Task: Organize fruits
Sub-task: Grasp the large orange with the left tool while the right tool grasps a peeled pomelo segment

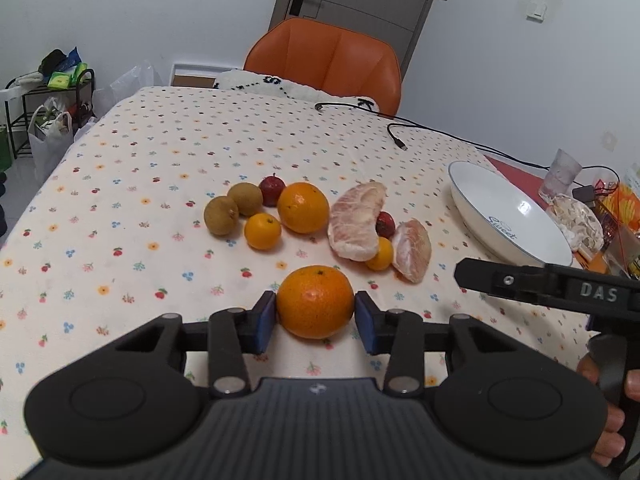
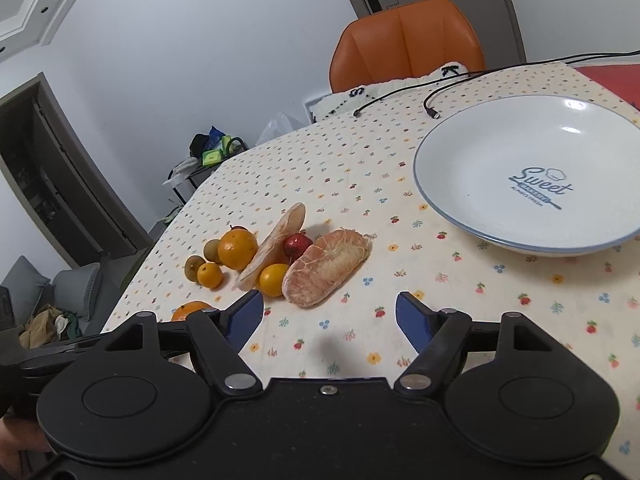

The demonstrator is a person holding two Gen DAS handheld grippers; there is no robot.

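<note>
My left gripper (image 1: 315, 305) is shut on a large orange (image 1: 315, 302), its blue pads pressed to both sides, low over the flowered tablecloth. Behind it lie another large orange (image 1: 303, 207), two small oranges (image 1: 263, 231), two brown round fruits (image 1: 221, 215), two red fruits (image 1: 272, 189) and two peeled pomelo pieces (image 1: 357, 220). My right gripper (image 2: 329, 300) is open and holds nothing, just in front of the nearer pomelo piece (image 2: 326, 270). An empty white plate (image 2: 500, 160) sits to its right. The held orange (image 2: 190, 310) peeks out at the left.
Two black cables (image 1: 400, 122) trail across the far side of the table. An orange chair (image 1: 328, 60) stands behind it. A glass (image 1: 560, 176), wrappers and clutter crowd the right edge beyond the plate (image 1: 504, 216). A rack with bags (image 1: 52, 120) stands left.
</note>
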